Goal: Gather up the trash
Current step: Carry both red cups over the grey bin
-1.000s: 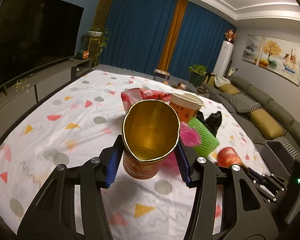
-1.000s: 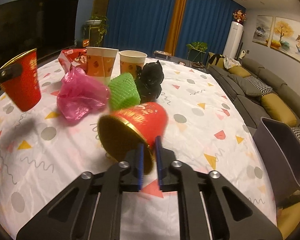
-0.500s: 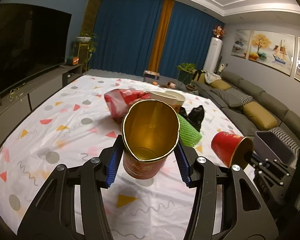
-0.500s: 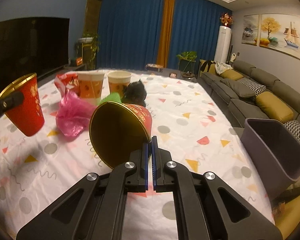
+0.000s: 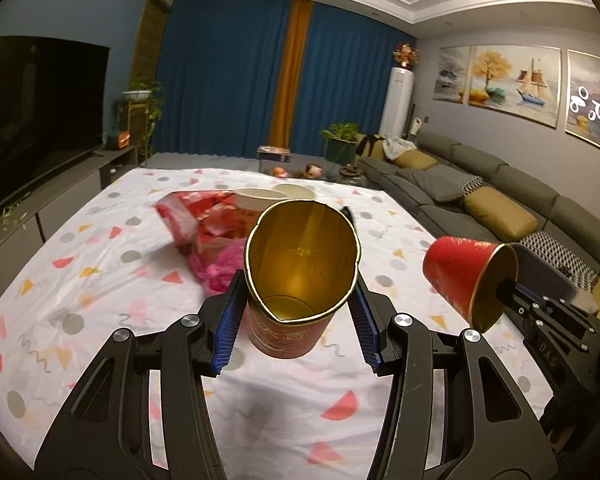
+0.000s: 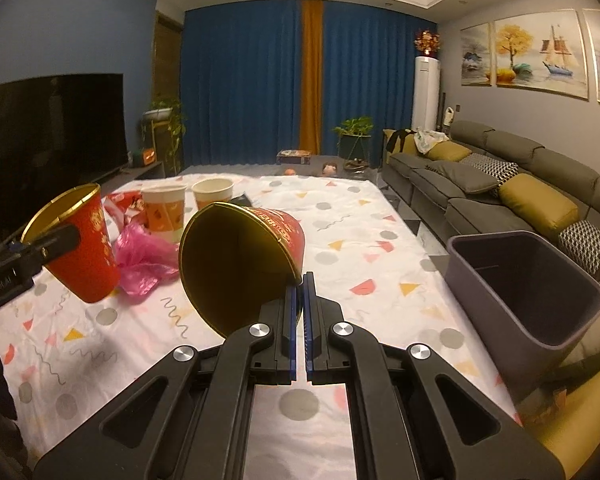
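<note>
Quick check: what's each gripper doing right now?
Left gripper: shut on upright red gold-lined paper cup.
Right gripper: shut on rim of tilted red gold-lined cup.

One red paper cup with a gold lining (image 5: 296, 292) is held upright between the blue pads of the left gripper (image 5: 296, 320), its rim squeezed into an oval, clear of the cloth. A second red gold-lined cup (image 6: 244, 264) is pinched by its rim wall in the right gripper (image 6: 299, 300), tipped on its side with the mouth facing back. Ahead of both grippers, two orange paper cups (image 6: 166, 210), a crumpled pink plastic bag (image 6: 144, 260) and a red wrapper (image 5: 196, 220) are seen on the cloth. A grey bin (image 6: 524, 284) is seen to the right of the right gripper.
</note>
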The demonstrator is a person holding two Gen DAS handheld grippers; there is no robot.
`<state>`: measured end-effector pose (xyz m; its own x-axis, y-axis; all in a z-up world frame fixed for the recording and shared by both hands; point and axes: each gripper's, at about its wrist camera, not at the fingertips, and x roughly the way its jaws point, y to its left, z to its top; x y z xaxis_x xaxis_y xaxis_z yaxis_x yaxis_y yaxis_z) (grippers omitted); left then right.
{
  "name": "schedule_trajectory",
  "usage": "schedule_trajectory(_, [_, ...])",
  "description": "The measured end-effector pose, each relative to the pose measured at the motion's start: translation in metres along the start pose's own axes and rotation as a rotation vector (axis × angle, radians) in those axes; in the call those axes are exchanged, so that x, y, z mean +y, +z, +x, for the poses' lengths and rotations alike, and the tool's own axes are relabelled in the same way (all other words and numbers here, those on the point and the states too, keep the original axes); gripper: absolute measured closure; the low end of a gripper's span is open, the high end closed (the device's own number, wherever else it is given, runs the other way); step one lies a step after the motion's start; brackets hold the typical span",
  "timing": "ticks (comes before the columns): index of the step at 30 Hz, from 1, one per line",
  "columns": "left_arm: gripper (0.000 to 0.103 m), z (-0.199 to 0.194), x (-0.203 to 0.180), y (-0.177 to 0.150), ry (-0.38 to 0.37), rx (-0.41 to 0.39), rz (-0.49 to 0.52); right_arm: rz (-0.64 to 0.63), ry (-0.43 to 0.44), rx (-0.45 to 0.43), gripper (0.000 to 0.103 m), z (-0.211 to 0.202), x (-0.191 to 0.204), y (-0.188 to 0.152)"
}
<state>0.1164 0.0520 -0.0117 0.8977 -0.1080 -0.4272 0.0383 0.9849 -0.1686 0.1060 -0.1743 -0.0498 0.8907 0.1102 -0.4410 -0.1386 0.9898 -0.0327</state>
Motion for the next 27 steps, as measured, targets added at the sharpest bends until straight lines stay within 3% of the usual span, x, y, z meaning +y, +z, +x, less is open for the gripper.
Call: schedule_trajectory(27, [0.054,0.028,-0.117,-0.002,-0.164,0.012,0.155,0.132,-0.141,-0.051,0.099,-0.044,-0.089,-0.006])
